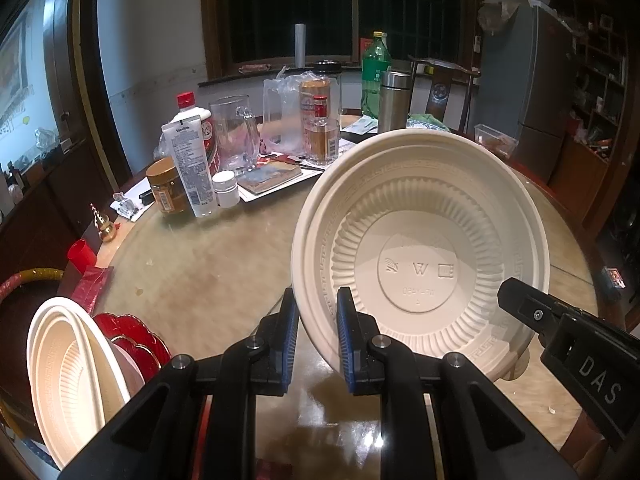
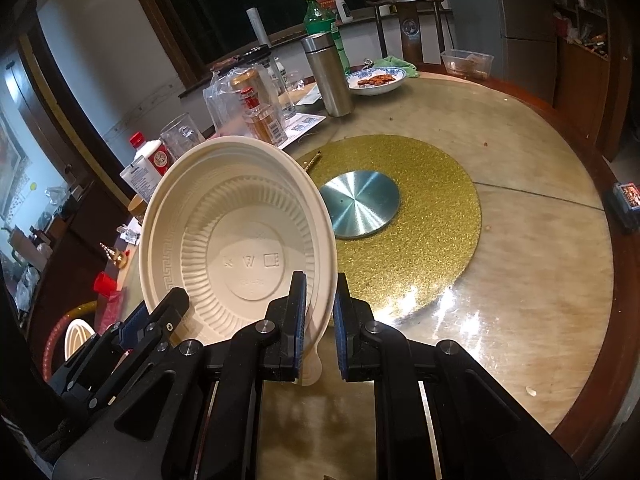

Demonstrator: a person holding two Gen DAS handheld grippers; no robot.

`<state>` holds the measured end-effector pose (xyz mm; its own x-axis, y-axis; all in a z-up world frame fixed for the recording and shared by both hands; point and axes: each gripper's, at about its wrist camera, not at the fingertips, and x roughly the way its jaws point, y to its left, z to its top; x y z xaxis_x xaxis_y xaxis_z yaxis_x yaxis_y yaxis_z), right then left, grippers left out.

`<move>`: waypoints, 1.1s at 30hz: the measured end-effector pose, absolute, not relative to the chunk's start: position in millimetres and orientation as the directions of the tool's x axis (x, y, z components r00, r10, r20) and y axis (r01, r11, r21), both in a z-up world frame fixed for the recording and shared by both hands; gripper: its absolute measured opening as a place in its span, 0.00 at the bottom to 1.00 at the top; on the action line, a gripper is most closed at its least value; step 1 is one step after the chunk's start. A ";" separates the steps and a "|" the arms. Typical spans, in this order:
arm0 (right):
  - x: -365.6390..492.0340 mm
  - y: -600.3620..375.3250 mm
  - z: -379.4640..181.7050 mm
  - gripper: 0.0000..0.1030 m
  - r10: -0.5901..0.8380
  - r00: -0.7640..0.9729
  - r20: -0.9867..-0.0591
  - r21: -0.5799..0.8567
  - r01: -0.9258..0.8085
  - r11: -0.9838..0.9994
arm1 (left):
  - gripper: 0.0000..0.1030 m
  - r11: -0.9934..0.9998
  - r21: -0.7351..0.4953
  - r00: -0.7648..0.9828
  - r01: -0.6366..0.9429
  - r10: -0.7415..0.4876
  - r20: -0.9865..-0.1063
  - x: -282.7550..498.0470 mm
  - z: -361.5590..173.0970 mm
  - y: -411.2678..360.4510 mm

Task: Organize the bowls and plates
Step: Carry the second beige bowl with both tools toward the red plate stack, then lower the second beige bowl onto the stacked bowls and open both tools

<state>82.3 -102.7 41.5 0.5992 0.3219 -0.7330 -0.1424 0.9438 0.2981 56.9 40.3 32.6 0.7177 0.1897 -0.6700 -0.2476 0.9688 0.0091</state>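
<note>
Both grippers have hold of the same cream bowl [image 1: 420, 264]: my left gripper [image 1: 318, 336] is pinched nearly shut on its left rim, and my right gripper [image 2: 320, 316] is clamped the same way on the opposite edge. I see the bowl tipped up on its side above the tabletop [image 1: 208, 280], its inside facing both cameras. Pressed into its base I can read a "W" between two small symbols, with a faint code beneath that I cannot make out. In the left wrist view the right gripper's body shows the letters "DAS".

Another cream bowl [image 1: 76, 364] leans at the tabletop's near left edge, against a red dish [image 1: 136, 340]. Across the tabletop stands a white tube [image 1: 192, 168] whose small print is too fine to read, beside a white bottle with a red cap [image 1: 196, 120]. In the right wrist view a gold glitter mat [image 2: 424, 216] carries a shiny metal disc [image 2: 360, 204]. A steel flask [image 2: 326, 76] and a green bottle [image 2: 320, 20] stand further back.
</note>
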 end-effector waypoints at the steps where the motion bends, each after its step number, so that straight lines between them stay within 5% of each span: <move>1: 81.5 -102.7 42.1 0.12 0.322 0.600 -0.732 0.298 -0.143 0.944 | 0.17 0.969 0.011 0.718 -0.248 0.192 -0.669 56.3 33.3 40.2; 21: 49.4 -52.0 84.0 0.12 0.455 0.600 -0.658 0.328 -0.316 0.890 | 0.17 0.934 0.010 0.761 -0.357 0.297 -0.576 -13.2 83.2 90.6; 33: 1.6 42.9 87.3 0.12 0.605 0.454 -0.653 0.348 -0.530 0.773 | 0.18 0.856 0.002 0.698 -0.517 0.423 -0.578 -88.9 80.6 162.5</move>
<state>1.6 42.9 87.3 0.4544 0.6054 -0.6535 -0.5300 0.7734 0.3479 -88.9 162.5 80.6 0.6980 0.4228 -0.5780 -0.5166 0.8562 0.0024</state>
